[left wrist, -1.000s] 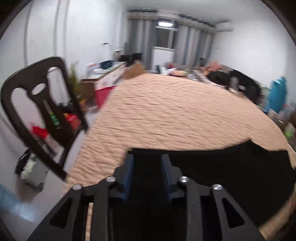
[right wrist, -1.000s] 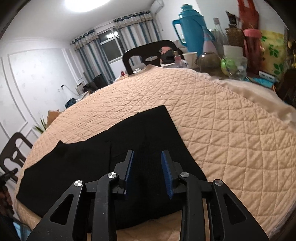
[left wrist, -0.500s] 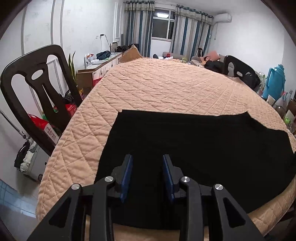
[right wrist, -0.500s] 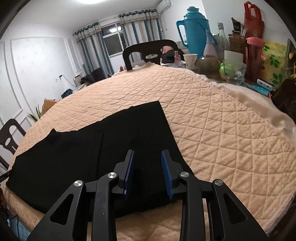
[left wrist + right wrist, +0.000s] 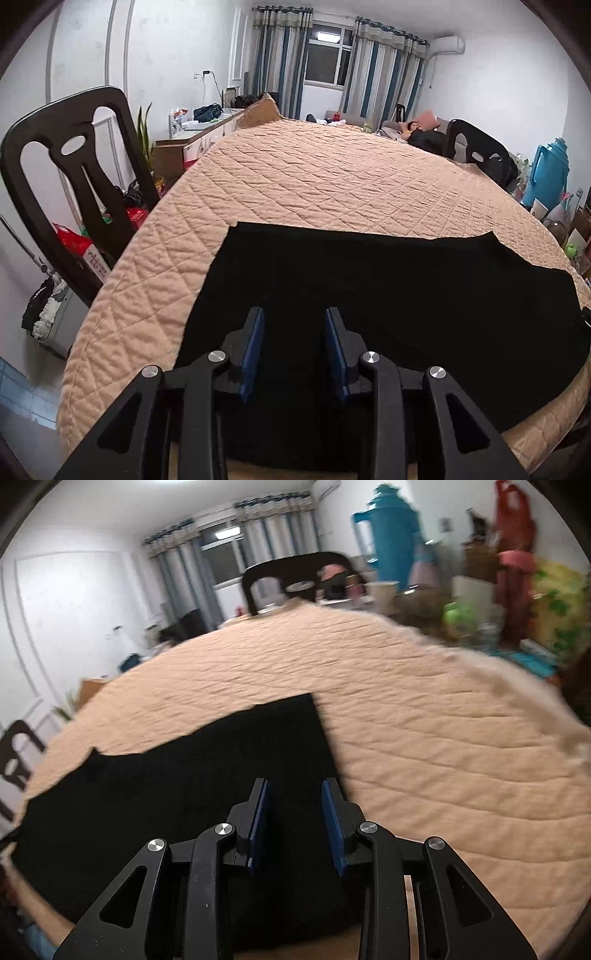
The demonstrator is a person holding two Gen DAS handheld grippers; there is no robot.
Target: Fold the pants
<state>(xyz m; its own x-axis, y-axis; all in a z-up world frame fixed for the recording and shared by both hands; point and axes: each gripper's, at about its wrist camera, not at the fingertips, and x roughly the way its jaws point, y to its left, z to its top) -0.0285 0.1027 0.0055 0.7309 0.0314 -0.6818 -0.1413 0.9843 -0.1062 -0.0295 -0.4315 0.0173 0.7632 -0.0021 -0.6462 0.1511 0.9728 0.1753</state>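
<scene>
Black pants (image 5: 388, 288) lie flat along the near edge of a round table with a peach quilted cover (image 5: 332, 177). My left gripper (image 5: 294, 325) is open and empty, just above the pants' left end. In the right wrist view the pants (image 5: 177, 782) spread to the left. My right gripper (image 5: 294, 797) is open and empty above the pants' right end, near their right edge. The right wrist view is blurred by motion.
A black chair (image 5: 70, 177) stands at the table's left side, another (image 5: 476, 147) at the far right. A blue thermos (image 5: 388, 542), cups and bottles crowd the table's right side. The quilted cover (image 5: 443, 738) lies bare beyond the pants.
The left gripper has pulled back and steadied over the pants' left end. The right gripper has shifted and its view has turned blurred. Both stay open.
</scene>
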